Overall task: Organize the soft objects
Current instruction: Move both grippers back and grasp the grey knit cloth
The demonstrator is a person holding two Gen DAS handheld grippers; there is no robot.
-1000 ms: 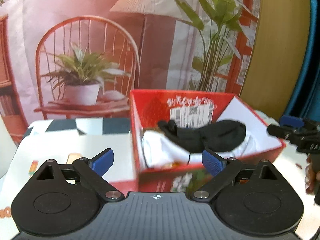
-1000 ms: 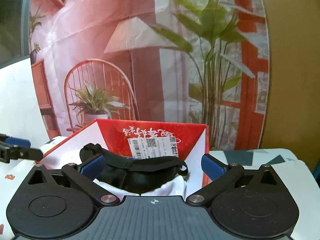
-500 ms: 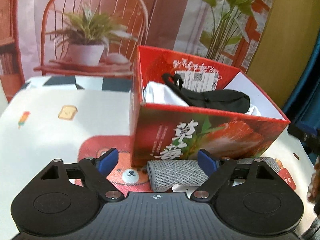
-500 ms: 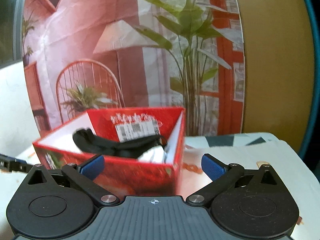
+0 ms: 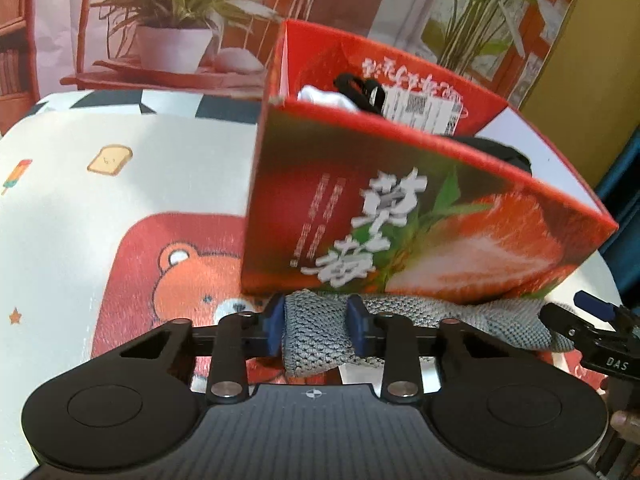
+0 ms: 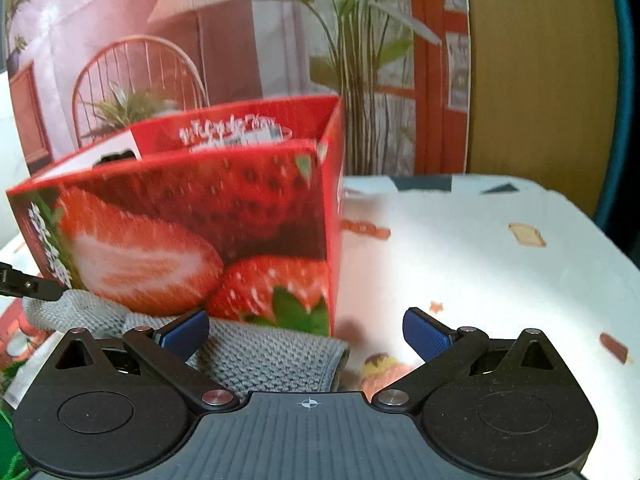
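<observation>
A grey knitted cloth (image 5: 440, 314) lies on the table against the front of the red strawberry box (image 5: 400, 216). My left gripper (image 5: 316, 328) is shut on the cloth's left end. My right gripper (image 6: 306, 330) is open and low over the cloth's other end (image 6: 272, 356), with the cloth between its pads (image 6: 188, 330). It also shows at the right edge of the left wrist view (image 5: 592, 320). The box (image 6: 192, 232) holds a black soft item (image 5: 500, 152) and a white one (image 5: 324, 96).
The table carries a white cloth with cartoon prints and a red bear mat (image 5: 168, 272). A printed backdrop of a chair and plants (image 5: 172, 20) stands behind. Bare tabletop lies right of the box (image 6: 460, 248).
Both grippers dropped from above the box to table level in front of it. My left gripper closed on the grey cloth. My right gripper stayed open.
</observation>
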